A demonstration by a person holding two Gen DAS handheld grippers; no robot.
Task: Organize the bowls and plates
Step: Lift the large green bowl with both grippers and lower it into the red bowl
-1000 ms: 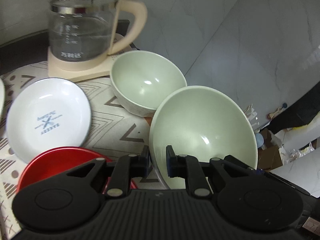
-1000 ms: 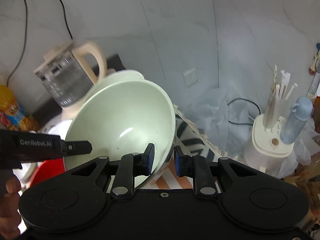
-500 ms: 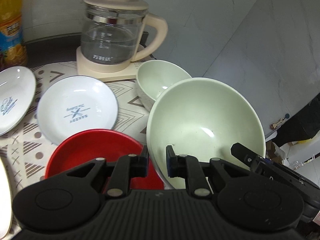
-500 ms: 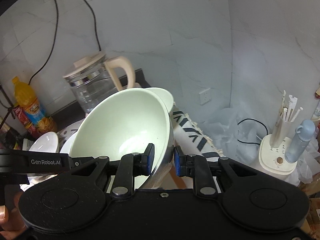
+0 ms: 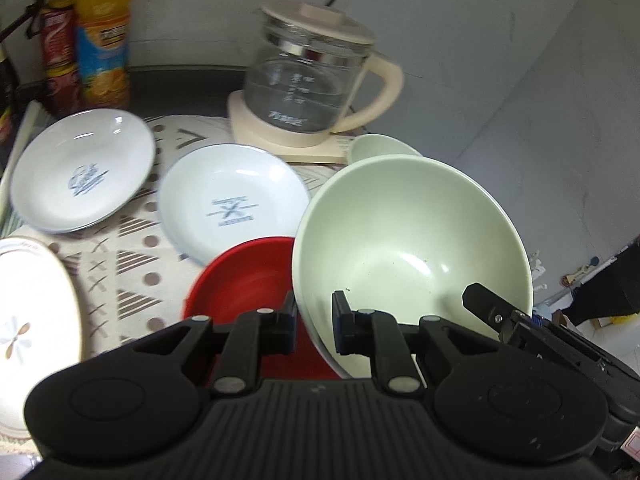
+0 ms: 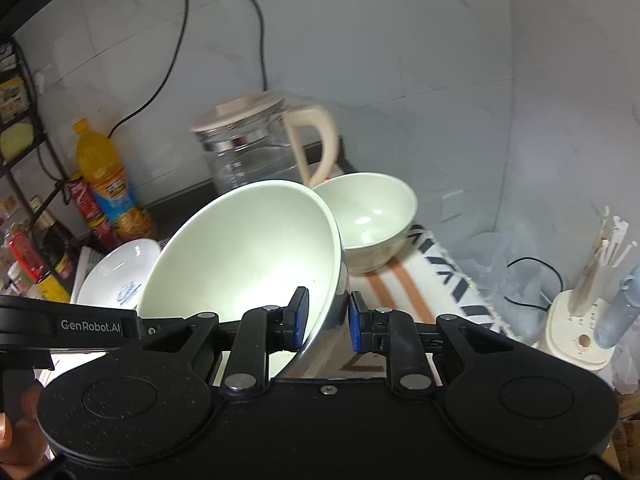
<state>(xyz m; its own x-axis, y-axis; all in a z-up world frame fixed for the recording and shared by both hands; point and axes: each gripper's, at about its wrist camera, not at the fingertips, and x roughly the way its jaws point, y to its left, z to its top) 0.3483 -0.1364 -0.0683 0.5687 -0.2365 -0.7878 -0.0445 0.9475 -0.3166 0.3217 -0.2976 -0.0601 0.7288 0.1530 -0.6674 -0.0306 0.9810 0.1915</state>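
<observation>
A large pale green bowl (image 5: pixel 408 240) is held in the air, tilted, by both grippers. My left gripper (image 5: pixel 314 322) is shut on its near-left rim. My right gripper (image 6: pixel 326 318) is shut on its right rim; the bowl (image 6: pixel 248 248) fills the middle of the right wrist view. A smaller pale green bowl (image 6: pixel 370 216) stands on the mat behind it, partly hidden in the left wrist view (image 5: pixel 376 146). A red plate (image 5: pixel 248 276) lies under the held bowl. Two white plates (image 5: pixel 232 204) (image 5: pixel 80 168) lie further left.
A glass kettle (image 5: pixel 308 76) on a cream base stands at the back. An orange juice bottle (image 5: pixel 104 36) and a red can (image 5: pixel 60 56) stand at the back left. A patterned plate (image 5: pixel 28 316) lies at the left edge. A straw holder (image 6: pixel 580 320) stands right of the mat.
Both grippers have lifted the large green bowl up and back from the small bowl. The views have pulled away, so more plates, the bottle and the can now show.
</observation>
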